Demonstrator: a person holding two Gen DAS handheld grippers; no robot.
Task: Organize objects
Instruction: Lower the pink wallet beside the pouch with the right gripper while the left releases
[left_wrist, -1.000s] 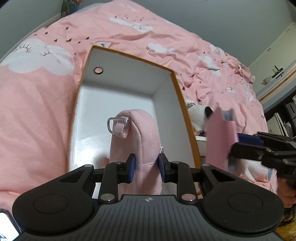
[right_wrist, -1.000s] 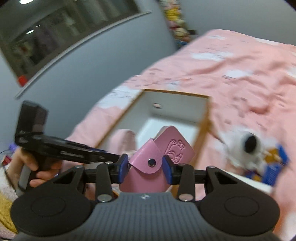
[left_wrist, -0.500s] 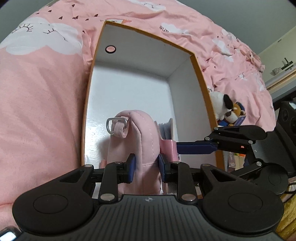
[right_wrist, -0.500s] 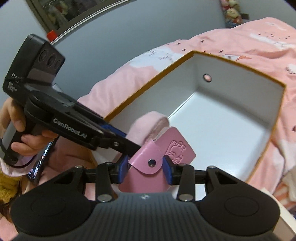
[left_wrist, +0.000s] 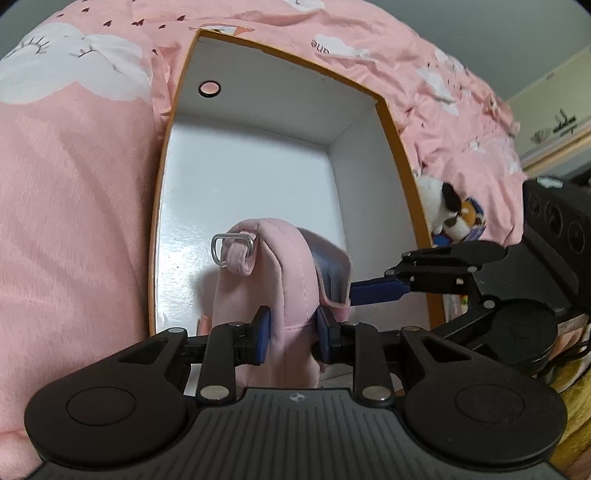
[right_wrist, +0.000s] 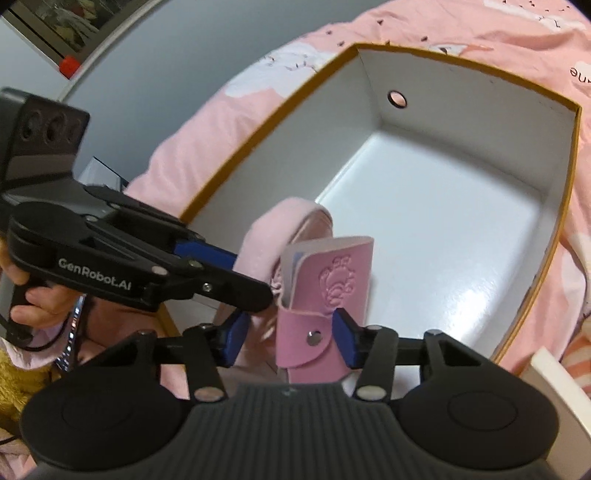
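Observation:
A white box with an orange rim lies open on the pink bed. My left gripper is shut on a pink fabric pouch with a metal D-ring, held upright over the box's near end. The pouch also shows in the right wrist view. My right gripper has opened; a pink card holder with a snap stands between its jaws, touching only the right pad, beside the pouch. The card holder shows in the left wrist view, against the pouch's right side.
A small plush dog lies on the pink cloud-print bedding just right of the box. A white object's edge sits at the right. A grey wall and window ledge stand behind the bed.
My right gripper carried the card holder into the box beside the pouch, then opened its jaws around it. My left gripper kept its hold on the pouch.

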